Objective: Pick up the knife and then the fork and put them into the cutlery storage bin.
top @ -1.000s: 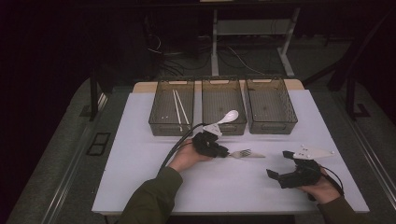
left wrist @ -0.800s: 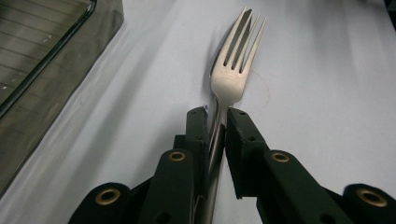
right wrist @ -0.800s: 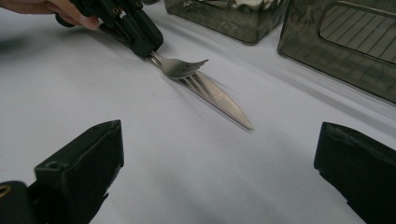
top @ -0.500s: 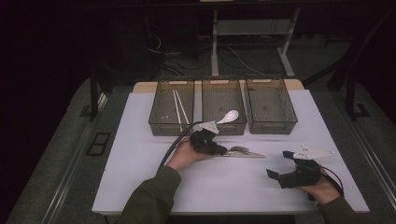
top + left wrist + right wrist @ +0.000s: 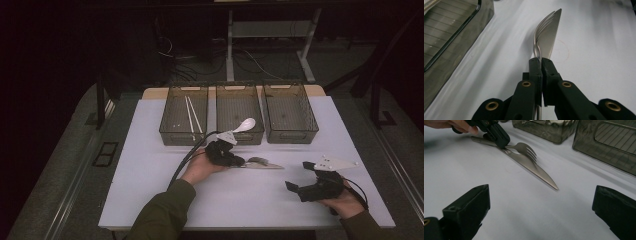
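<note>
Two pieces of cutlery lie together on the white counter (image 5: 150,165): a fork (image 5: 524,148) resting on a knife (image 5: 534,171), just in front of the three dark bins (image 5: 239,112). My left gripper (image 5: 541,61) has just been closing, and its fingers now pinch the fork's neck. My right gripper (image 5: 295,189) rests well apart, its fingers (image 5: 466,207) spread wide and holding nothing.

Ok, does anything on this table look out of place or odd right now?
One thing: the fork lies on top of the knife, and the left gripper has just closed where they overlap, so it may lift both. The chopsticks lie tidily in the left bin.
</note>
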A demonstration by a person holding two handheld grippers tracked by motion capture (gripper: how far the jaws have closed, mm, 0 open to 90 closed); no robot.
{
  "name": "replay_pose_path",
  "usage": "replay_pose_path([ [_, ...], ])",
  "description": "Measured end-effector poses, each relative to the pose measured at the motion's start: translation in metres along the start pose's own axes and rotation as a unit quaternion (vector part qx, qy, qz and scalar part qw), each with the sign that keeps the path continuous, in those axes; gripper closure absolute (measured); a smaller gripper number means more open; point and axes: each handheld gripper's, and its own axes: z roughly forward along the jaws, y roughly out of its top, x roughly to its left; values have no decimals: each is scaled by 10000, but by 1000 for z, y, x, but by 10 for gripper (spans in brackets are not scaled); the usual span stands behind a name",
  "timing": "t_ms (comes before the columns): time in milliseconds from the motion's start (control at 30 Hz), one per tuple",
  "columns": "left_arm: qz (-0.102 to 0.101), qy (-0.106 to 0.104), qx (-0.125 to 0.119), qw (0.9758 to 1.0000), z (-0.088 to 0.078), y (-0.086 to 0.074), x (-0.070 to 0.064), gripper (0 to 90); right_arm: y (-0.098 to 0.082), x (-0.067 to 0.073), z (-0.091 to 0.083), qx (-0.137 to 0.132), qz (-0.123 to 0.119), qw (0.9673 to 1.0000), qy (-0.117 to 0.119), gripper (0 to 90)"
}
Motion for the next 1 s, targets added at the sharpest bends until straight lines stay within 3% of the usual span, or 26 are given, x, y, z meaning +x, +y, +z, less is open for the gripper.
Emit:
replay_pose_path([
  [467, 6, 211, -401, 9990, -30, 9, -7, 871, 2, 1, -1, -88, 44, 9999, 80, 15],
  [733, -22, 195, -530, 9984, -40, 11, -9, 872, 16, 4, -1, 71, -218, 9994, 274, 14],
  [800, -29, 182, -554, 9983, -41, 12, -10, 871, 21, 4, 2, 137, -213, 9989, 404, 18],
  [867, -44, 179, -581, 9981, -42, 12, -10, 871, 26, 1, 4, 134, -167, 9973, 697, 163],
  [933, -68, 152, -619, 9979, -43, 13, -10, 871, 33, -2, 8, 82, 31, 9945, 1040, 175],
  [1000, -71, 146, -618, 9980, -43, 13, -10, 871, 39, -3, 11, 68, 32, 9942, 1075, 223],
])
